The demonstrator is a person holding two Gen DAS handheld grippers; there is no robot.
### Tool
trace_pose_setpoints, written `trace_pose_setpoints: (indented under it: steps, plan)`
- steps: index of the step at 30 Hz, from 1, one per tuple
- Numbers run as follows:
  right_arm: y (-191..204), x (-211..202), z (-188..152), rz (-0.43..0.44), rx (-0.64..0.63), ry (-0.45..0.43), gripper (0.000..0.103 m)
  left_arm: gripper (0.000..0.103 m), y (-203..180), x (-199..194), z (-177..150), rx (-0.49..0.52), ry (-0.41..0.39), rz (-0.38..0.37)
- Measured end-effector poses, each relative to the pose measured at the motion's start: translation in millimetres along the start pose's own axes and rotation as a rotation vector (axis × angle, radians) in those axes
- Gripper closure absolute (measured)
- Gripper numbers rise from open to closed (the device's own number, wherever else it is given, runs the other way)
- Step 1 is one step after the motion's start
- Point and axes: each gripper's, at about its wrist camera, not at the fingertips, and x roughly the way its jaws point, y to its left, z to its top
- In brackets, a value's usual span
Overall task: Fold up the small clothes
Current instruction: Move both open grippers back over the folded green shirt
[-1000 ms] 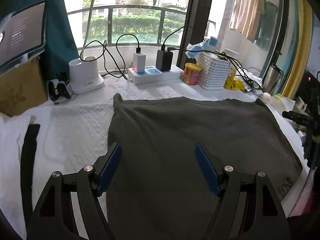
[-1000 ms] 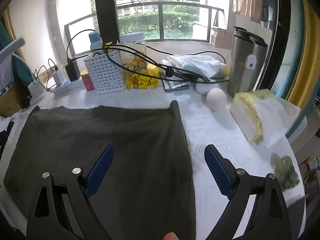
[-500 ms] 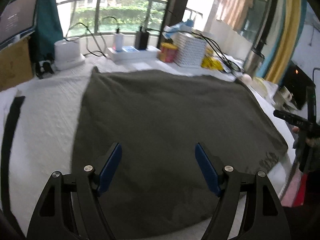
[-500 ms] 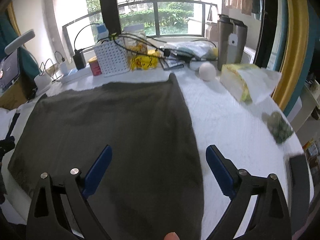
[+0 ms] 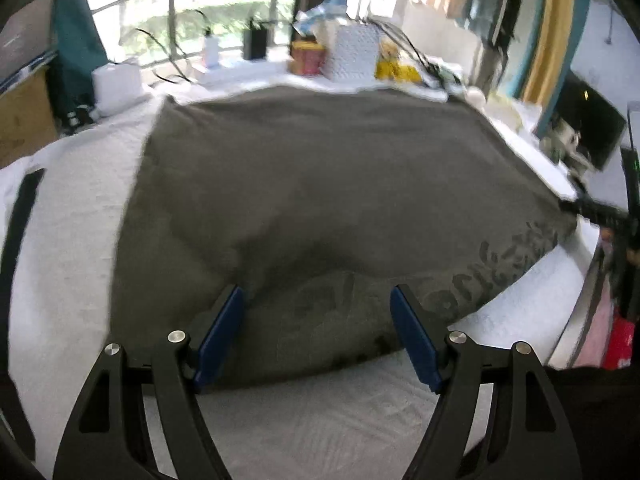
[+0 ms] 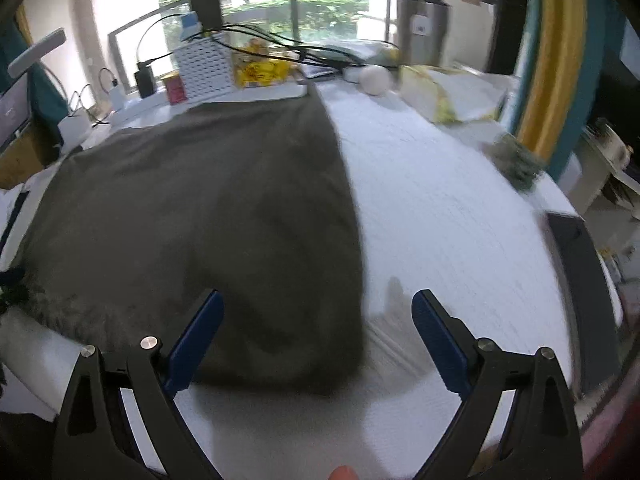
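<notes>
A dark olive-grey garment (image 5: 320,184) lies spread flat on the white-covered table (image 5: 72,216), with faint printed lettering along its near hem. My left gripper (image 5: 317,336) is open, its blue pads over the near hem left of centre, holding nothing. In the right wrist view the same garment (image 6: 208,208) fills the left half. My right gripper (image 6: 318,344) is open over the garment's near right corner, with bare cloth between its fingers. The right gripper shows as a dark blurred shape (image 5: 608,220) at the right edge of the left wrist view.
Along the far edge stand a white basket (image 6: 206,68), a red tin (image 5: 306,58), a power strip with chargers (image 5: 240,46), cables, a steel flask (image 6: 420,32), a white ball (image 6: 375,80) and a tissue pack (image 6: 448,96). A dark strap (image 5: 20,220) lies left.
Both grippers have drawn back toward the near edge of the table. The garment's near hem and its lettering now show between the fingers. Both stay open.
</notes>
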Motion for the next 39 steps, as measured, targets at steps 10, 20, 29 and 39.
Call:
trace_pose_setpoints:
  steps: [10, 20, 29, 39]
  plan:
    - [-1.6, -25.0, -28.9, 0.055, 0.072, 0.039, 0.009, 0.025, 37.8, -26.0, 5.7, -0.113, -0.111, 0.053]
    - [10.2, -8.5, -29.7, 0.142, 0.138, 0.091, 0.009, 0.025, 62.6, -31.3, 14.3, -0.15, -0.152, 0.083]
    - [18.7, 15.4, -1.5, 0.238, 0.222, 0.067, 0.007, 0.025, 86.2, -23.0, 14.0, -0.205, -0.127, 0.124]
    - [36.8, 49.4, 33.5, 0.276, 0.163, -0.021, 0.006, 0.025, 96.8, -13.8, 21.1, -0.227, -0.093, 0.182]
